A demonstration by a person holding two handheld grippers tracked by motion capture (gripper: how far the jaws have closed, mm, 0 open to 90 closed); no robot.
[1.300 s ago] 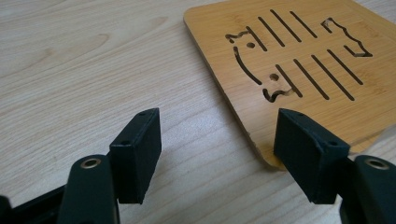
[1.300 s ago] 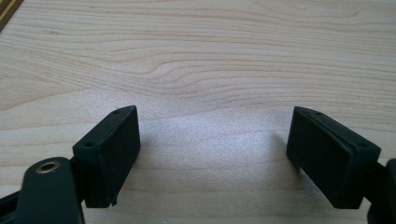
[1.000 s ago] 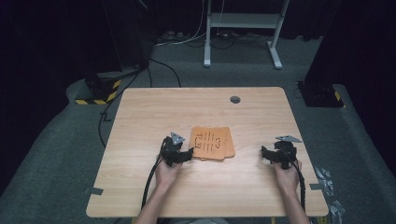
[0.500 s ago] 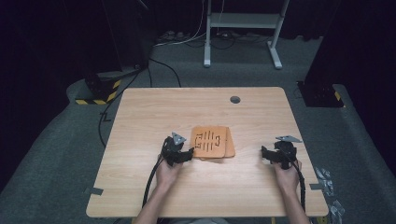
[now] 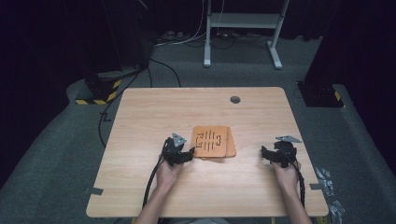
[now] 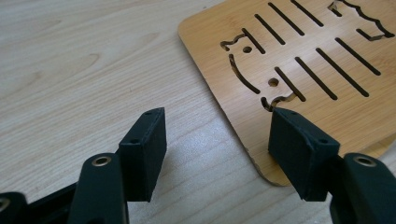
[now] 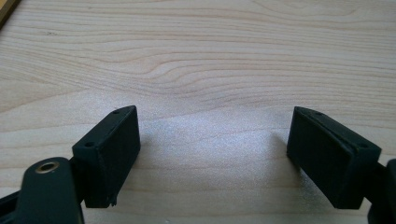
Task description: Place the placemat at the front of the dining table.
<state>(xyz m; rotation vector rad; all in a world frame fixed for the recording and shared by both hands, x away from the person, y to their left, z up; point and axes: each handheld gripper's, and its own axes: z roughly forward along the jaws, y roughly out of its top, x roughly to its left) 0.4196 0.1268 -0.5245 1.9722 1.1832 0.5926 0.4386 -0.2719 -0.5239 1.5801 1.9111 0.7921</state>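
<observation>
while jaws gape, trivet [image 6: 299, 60] under right one

Bright table [image 5: 140, 196], dark surroundings, soft shadows

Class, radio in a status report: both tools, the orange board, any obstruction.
Left tool open, one jaw over the corner of the orange slotted wooden board. Right tool open over bare table. Nothing in the way.
</observation>
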